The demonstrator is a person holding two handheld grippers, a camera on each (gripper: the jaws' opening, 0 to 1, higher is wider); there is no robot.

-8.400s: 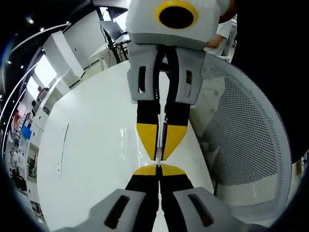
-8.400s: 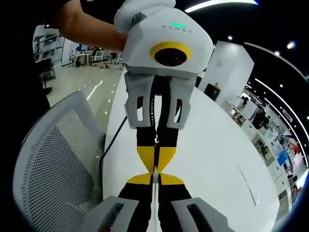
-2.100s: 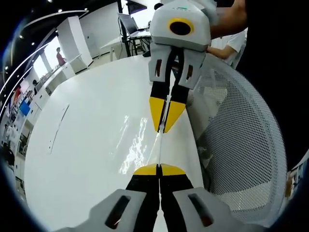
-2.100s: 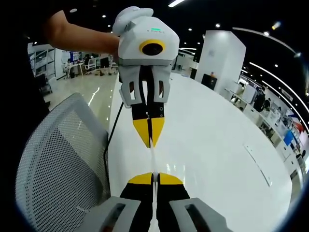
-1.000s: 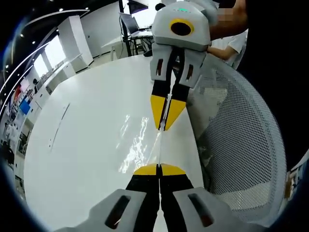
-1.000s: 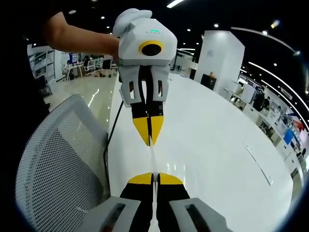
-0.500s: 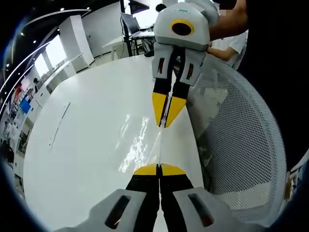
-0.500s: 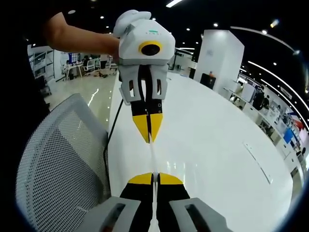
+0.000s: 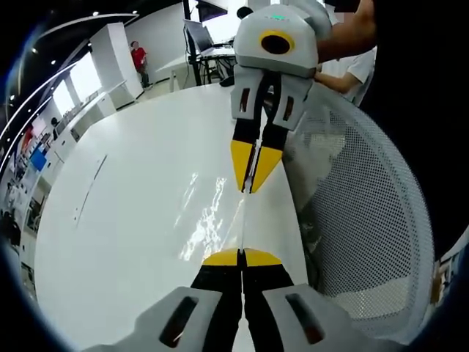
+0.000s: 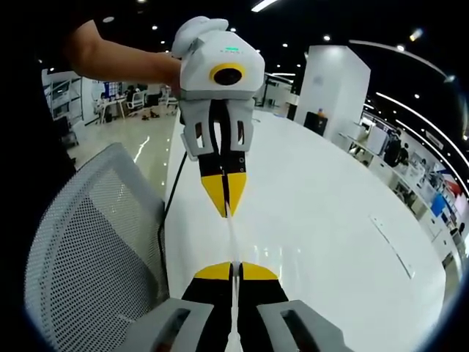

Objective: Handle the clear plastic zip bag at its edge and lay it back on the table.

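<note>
Clear plastic zip bag [image 9: 220, 220], stretched taut above white table [image 9: 124, 220], one edge clamped by closed left gripper [image 9: 240, 258] and right gripper [image 10: 233, 271]; edge handling done, laying down pending

Clear plastic zip bag [image 9: 220, 220], thin, see-through, nearly colourless. Stretched taut between the two pairs of yellow-tipped jaws, pinched at opposite ends of one edge. Seen edge-on in the right gripper view [image 10: 231, 238] as a fine pale line running straight from the near jaws to the far ones. In the left gripper view, body of the bag spread out to the left of that line, marked by bright wavy glints, low over the white worktop [image 9: 124, 220]; contact with it cannot be told.
</note>
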